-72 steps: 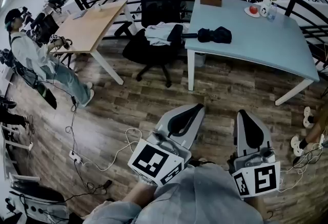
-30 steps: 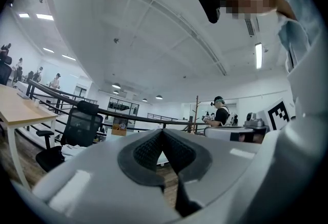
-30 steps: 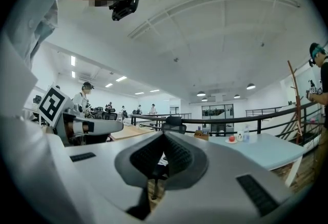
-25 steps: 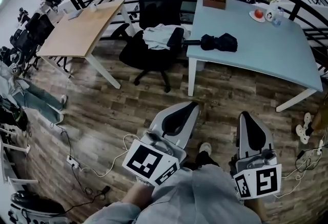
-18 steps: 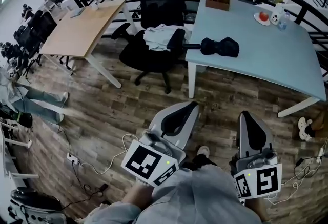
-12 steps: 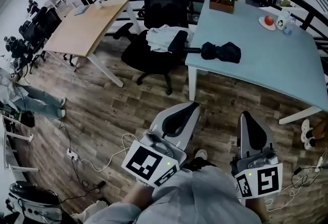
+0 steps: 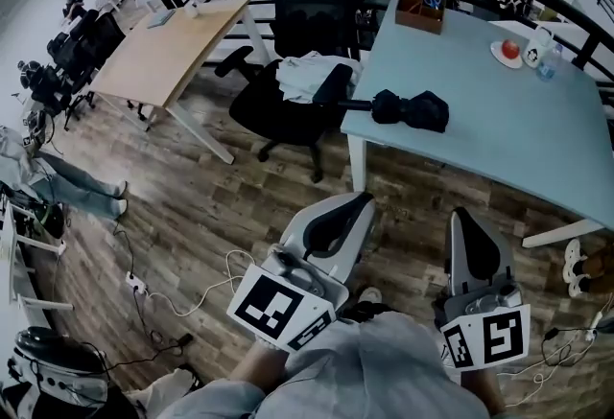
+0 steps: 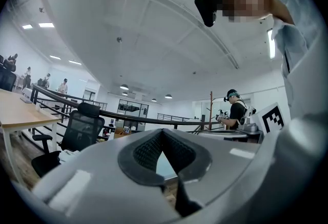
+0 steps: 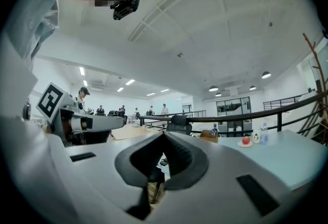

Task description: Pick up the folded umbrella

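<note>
1. Shut and empty, both claws are held low in front of the pale blue table [image 7: 508, 144]. The left gripper [image 7: 363, 203] and the right gripper [image 7: 463, 216] each show jaw tips pressed together in their own views, with nothing between them.
2. The folded umbrella [image 7: 411, 109], a dark bundle, lies flat on the table near its near-left corner. Its handle pokes out past the table's left edge.
3. By the look of it, no part of the pick-up is done. The umbrella is untouched, and both grippers are well short of the table, over the wooden floor on its near side.
4. What is left, judging from this: close the gap to the table, spread one claw's jaws, set them around the bundle or the handle, pinch, and lift.
5. Just beside the table's left edge stands a black office chair [image 7: 293, 91] with a pale cloth [image 7: 309, 79] heaped on its seat, close to the umbrella's handle.
6. Along the table's far side sit a wooden box [image 7: 421, 12], a plate with a red fruit [image 7: 509, 50] and a bottle [image 7: 548, 62], all well apart from the umbrella.
7. Further left of the table stands a wooden desk [image 7: 168, 53].
</note>
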